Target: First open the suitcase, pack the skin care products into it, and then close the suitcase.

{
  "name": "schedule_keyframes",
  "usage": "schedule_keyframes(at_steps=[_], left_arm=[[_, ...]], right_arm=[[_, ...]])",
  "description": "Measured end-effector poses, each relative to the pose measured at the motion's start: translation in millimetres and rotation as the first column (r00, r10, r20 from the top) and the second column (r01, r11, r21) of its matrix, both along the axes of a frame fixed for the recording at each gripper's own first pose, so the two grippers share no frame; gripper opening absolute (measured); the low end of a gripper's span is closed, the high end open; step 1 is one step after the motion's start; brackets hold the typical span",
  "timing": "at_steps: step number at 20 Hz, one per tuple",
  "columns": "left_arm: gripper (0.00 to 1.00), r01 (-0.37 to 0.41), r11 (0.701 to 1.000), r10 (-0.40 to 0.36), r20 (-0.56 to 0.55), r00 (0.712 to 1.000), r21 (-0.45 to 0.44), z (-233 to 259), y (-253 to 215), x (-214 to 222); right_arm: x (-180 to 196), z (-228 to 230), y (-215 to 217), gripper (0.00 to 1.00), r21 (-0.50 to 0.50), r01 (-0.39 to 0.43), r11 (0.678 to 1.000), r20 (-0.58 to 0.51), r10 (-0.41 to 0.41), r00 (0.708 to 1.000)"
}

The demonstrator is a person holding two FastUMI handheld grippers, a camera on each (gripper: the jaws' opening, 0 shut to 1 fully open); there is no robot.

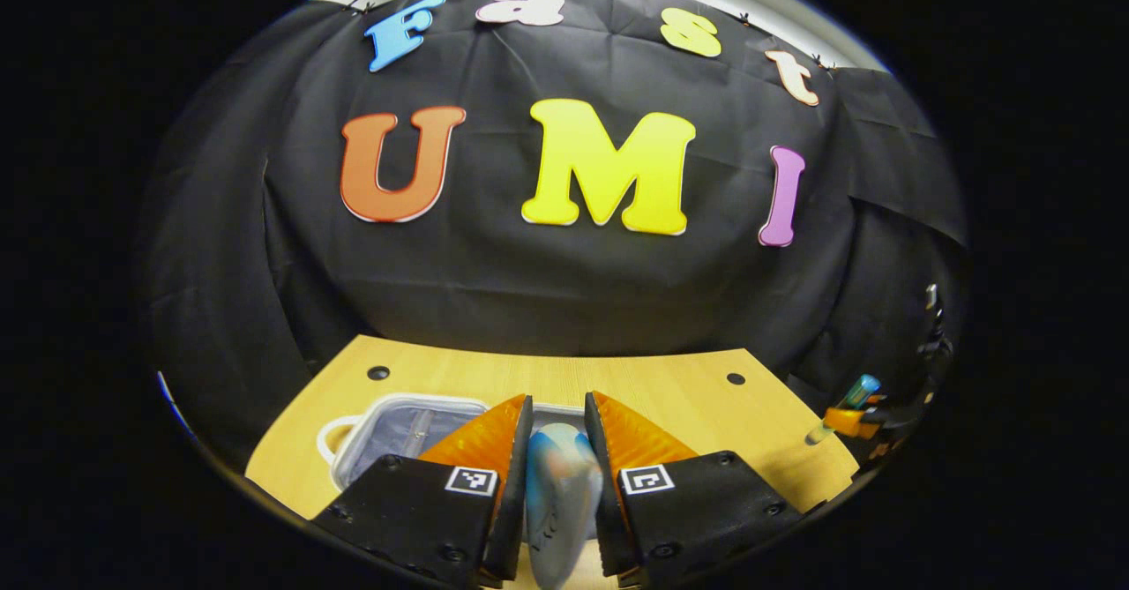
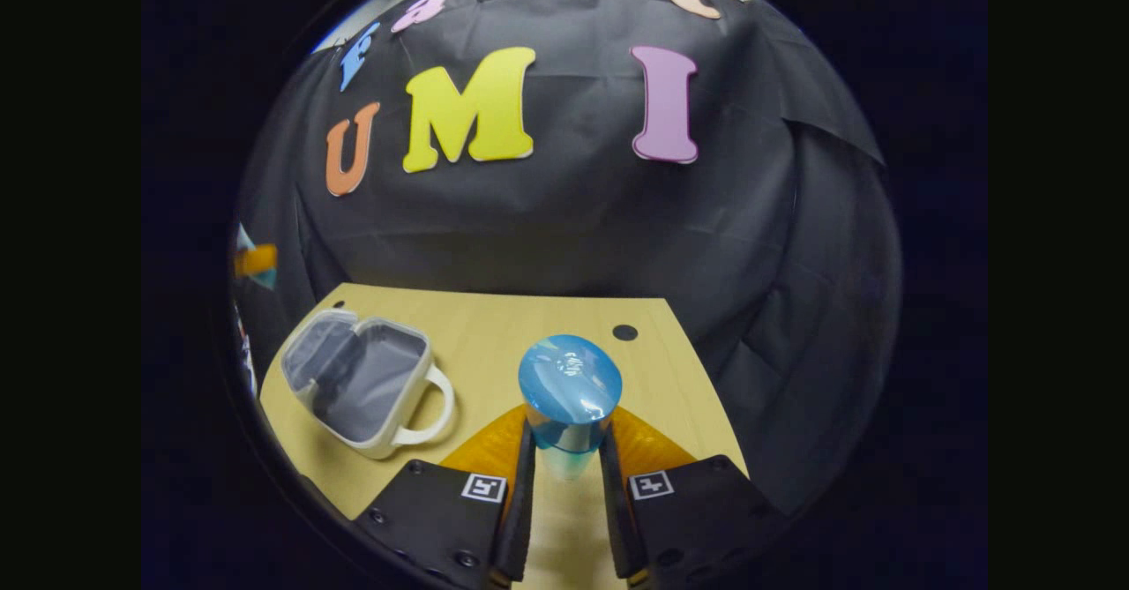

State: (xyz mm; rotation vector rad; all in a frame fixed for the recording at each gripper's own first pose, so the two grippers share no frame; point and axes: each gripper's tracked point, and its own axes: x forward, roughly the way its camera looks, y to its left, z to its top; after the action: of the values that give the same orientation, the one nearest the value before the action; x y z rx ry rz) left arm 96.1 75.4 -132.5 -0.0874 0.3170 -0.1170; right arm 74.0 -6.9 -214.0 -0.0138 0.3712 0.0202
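Note:
My left gripper (image 1: 558, 407) is shut on a pale blue and white skin care tube (image 1: 559, 493) that stands up between its fingers. Just behind it the small white suitcase (image 1: 399, 431) lies open on the wooden table (image 1: 653, 387), its grey inside showing. My right gripper (image 2: 569, 427) is shut on a clear bottle with a round blue cap (image 2: 569, 378), held above the table. In the right gripper view the open suitcase (image 2: 362, 378) lies to the left, handle toward me. The right gripper (image 1: 848, 420) with its bottle (image 1: 860, 390) also shows far right in the left gripper view.
The table has small dark holes (image 1: 378, 372) (image 2: 624, 332) near its back corners. Black cloth walls close in behind and on both sides. The left gripper (image 2: 254, 261) shows at the far left edge of the right gripper view.

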Motion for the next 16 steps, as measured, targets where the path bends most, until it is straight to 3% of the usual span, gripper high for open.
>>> schedule_keyframes(at_steps=[4, 7, 9, 11, 15, 16], left_arm=[[0.34, 0.023, 1.000, -0.021, -0.189, 0.982, 0.008, -104, 2, 20], [0.33, 0.034, 0.999, -0.040, -0.326, 0.944, -0.024, -150, -6, 13], [0.33, 0.056, 0.998, -0.051, -0.372, 0.927, 0.001, -171, -11, 9], [0.33, 0.075, 0.996, -0.049, -0.443, 0.895, 0.042, -194, -11, 3], [0.33, 0.067, 0.997, -0.035, -0.593, 0.805, 0.032, -232, -17, -11], [0.33, 0.069, 0.997, -0.035, -0.608, 0.793, 0.034, -235, -18, -13]], right_arm=[[-18, 1, 29, 0.34, -0.062, -0.037, 0.997, -0.020, 0.036, 0.999], [-27, -12, 52, 0.34, -0.055, -0.066, 0.996, -0.063, 0.062, 0.996], [-29, -22, 62, 0.34, -0.046, -0.078, 0.996, -0.088, 0.073, 0.993], [-29, -30, 74, 0.34, -0.040, -0.095, 0.995, -0.111, 0.090, 0.990], [-25, -40, 86, 0.34, -0.046, -0.121, 0.992, -0.138, 0.113, 0.984], [-23, -42, 88, 0.34, -0.046, -0.125, 0.991, -0.145, 0.117, 0.983]])
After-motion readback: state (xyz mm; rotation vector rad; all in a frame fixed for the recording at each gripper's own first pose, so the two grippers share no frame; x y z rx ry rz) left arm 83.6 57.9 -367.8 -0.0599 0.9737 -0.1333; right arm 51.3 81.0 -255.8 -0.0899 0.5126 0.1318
